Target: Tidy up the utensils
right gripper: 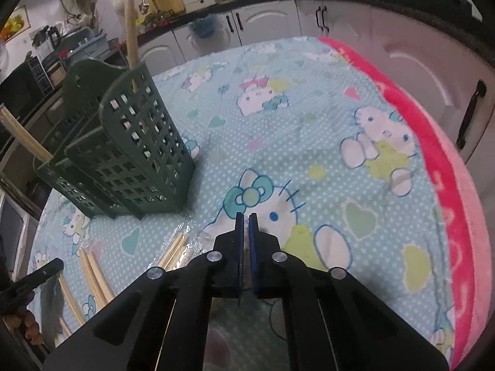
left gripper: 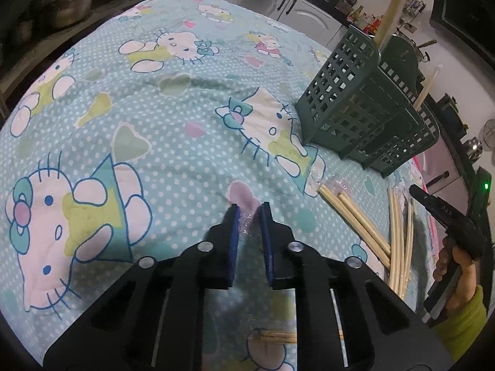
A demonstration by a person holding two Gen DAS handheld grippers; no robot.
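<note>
A dark green lattice utensil holder [left gripper: 365, 105] stands on the Hello Kitty cloth, with pale chopsticks [left gripper: 393, 9] upright in it; it also shows in the right wrist view [right gripper: 130, 154]. Loose wooden chopsticks [left gripper: 355, 219] in clear wrap lie on the cloth in front of it, also in the right wrist view [right gripper: 92, 275]. My left gripper [left gripper: 249, 219] is nearly shut on a clear plastic wrapper [left gripper: 247, 225], with chopstick ends showing below its body. My right gripper [right gripper: 246, 225] is shut to a thin gap above the cloth, right of the chopsticks; a thin pale sliver shows between its pads.
The right gripper's body and the holding hand show at the right edge of the left wrist view [left gripper: 448, 216]. A pink blanket edge [right gripper: 448, 185] runs along the table's right side. White kitchen cabinets [right gripper: 272, 21] and a cluttered counter stand behind.
</note>
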